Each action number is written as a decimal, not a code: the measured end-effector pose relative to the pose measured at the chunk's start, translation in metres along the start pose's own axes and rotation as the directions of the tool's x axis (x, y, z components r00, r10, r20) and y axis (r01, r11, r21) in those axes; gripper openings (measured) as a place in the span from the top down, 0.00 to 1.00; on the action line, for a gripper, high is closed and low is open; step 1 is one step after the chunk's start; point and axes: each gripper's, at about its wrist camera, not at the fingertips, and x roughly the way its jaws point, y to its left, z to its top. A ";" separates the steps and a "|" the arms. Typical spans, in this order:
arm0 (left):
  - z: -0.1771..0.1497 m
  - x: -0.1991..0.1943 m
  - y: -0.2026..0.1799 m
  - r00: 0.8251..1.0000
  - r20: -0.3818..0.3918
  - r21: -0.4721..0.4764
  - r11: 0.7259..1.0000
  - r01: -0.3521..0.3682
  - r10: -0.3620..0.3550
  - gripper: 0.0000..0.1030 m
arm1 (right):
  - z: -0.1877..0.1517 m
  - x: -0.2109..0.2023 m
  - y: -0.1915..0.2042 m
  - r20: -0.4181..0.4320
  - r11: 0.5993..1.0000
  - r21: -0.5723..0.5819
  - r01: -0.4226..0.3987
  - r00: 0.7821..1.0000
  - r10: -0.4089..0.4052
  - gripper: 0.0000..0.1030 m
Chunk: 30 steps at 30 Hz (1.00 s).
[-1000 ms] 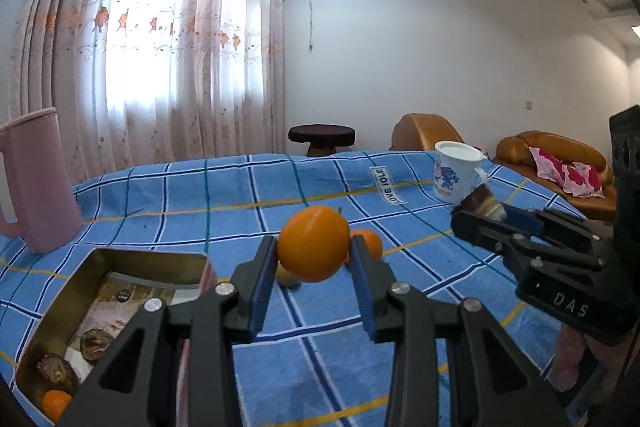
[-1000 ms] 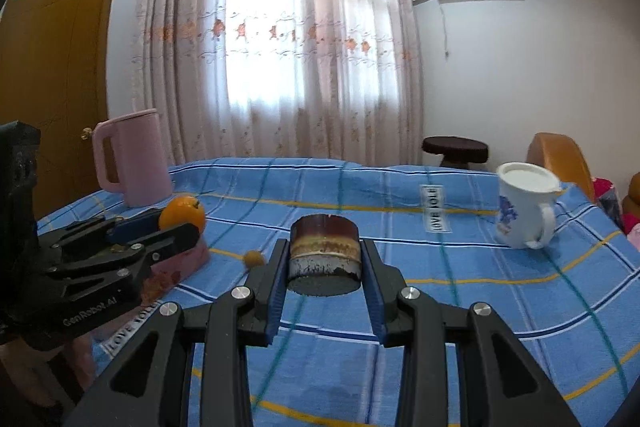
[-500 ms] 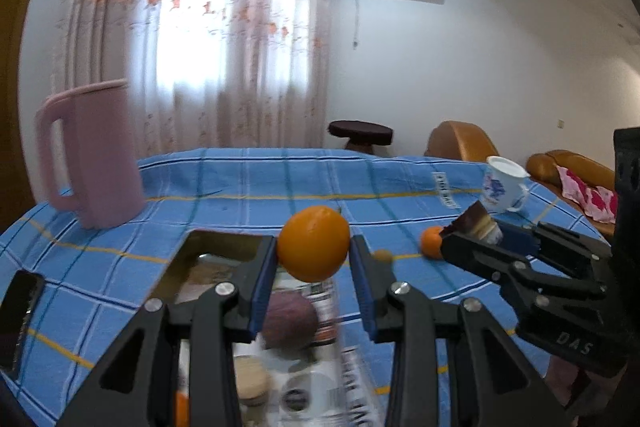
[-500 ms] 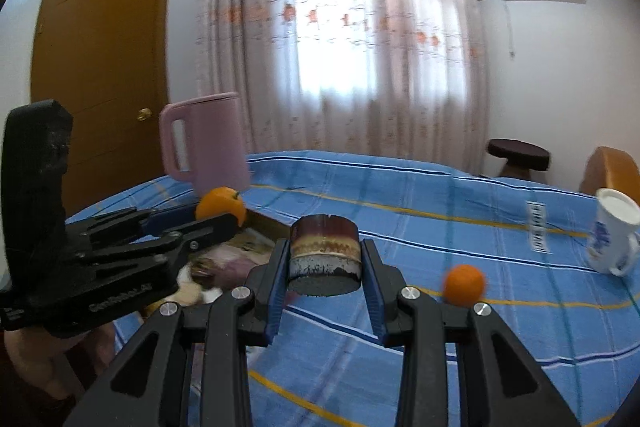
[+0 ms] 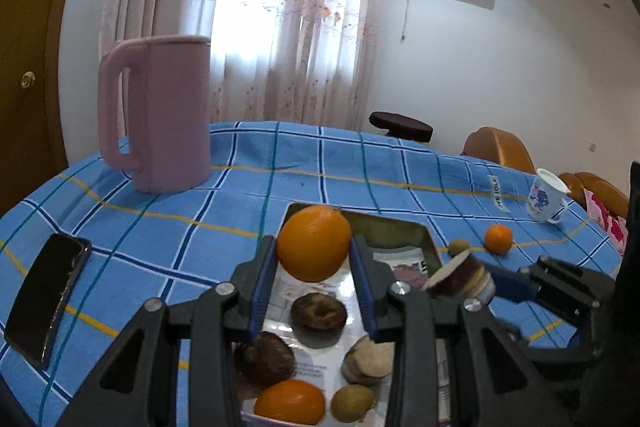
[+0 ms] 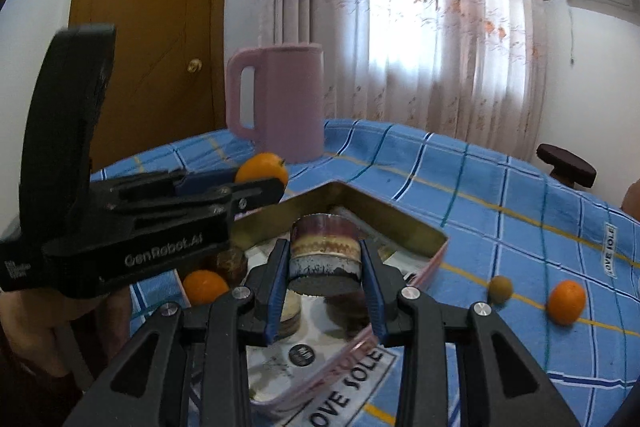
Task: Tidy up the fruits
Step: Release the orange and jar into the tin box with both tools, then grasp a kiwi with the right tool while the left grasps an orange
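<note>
My left gripper (image 5: 314, 279) is shut on an orange (image 5: 314, 243) and holds it above the metal tin (image 5: 408, 231). The tin holds brown fruits (image 5: 319, 313), another orange (image 5: 289, 401) and a small green fruit (image 5: 352, 403). My right gripper (image 6: 325, 287) is shut on a brown and cream layered round slice (image 6: 325, 254) over the same tin (image 6: 400, 227). The left gripper with its orange (image 6: 262, 167) shows at the left of the right wrist view. A loose orange (image 6: 566, 301) and a small green fruit (image 6: 501, 287) lie on the cloth to the right.
A pink jug (image 5: 160, 115) stands at the back left on the blue checked tablecloth (image 5: 168, 239). A black phone (image 5: 46, 297) lies at the left edge. A white mug (image 5: 546, 195) stands far right. A stool (image 5: 401, 125) and sofa stand beyond the table.
Both grippers have swung left and down over the tin, each still holding its item. The jug and tin now look closer; the loose orange lies further to the right.
</note>
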 end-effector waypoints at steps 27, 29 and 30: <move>-0.001 -0.009 -0.006 0.999 0.031 -0.004 1.000 -0.012 0.012 0.17 | -0.007 -0.018 -0.060 -0.109 0.989 0.073 0.126 0.987 -0.118 0.56; 0.002 -0.007 -0.013 0.999 0.036 0.012 1.000 -0.007 0.007 0.16 | -0.007 -0.017 -0.078 -0.123 0.978 0.097 0.187 0.977 -0.175 0.56; 0.003 -0.005 -0.016 0.999 0.038 0.017 1.000 -0.009 0.008 0.13 | -0.006 -0.015 -0.086 -0.136 0.972 0.108 0.209 0.971 -0.194 0.56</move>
